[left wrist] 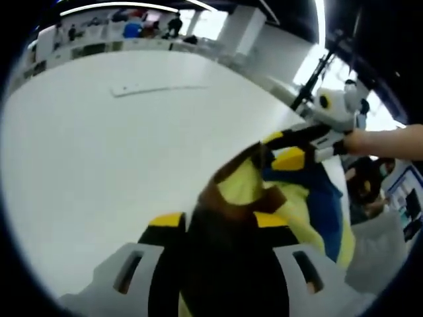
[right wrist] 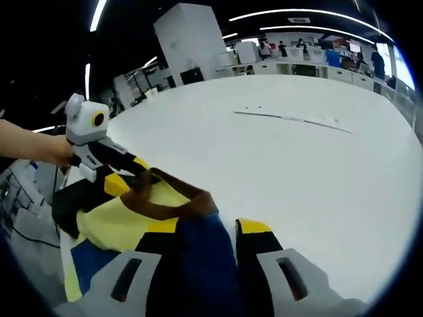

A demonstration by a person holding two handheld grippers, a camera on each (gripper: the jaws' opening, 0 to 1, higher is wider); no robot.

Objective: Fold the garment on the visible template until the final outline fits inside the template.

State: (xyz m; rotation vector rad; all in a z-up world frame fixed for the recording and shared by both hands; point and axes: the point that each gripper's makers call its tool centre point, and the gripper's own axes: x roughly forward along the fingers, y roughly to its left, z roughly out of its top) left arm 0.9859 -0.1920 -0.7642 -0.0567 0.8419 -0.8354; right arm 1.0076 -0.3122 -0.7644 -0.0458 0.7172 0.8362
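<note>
Broad white table (right wrist: 317, 191) under ceiling striplights (right wrist: 310, 11)

Close, facing views; shared garment (left wrist: 291, 198).

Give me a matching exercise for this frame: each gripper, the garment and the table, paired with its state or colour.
Things:
1. left gripper
2. right gripper
3. garment
4. table

States:
A. white, bare surface
B. yellow, blue and brown, held up at two spots
C. shut on brown fabric
D. shut on blue fabric

Pairs: 1-C, 2-D, 3-B, 4-A
</note>
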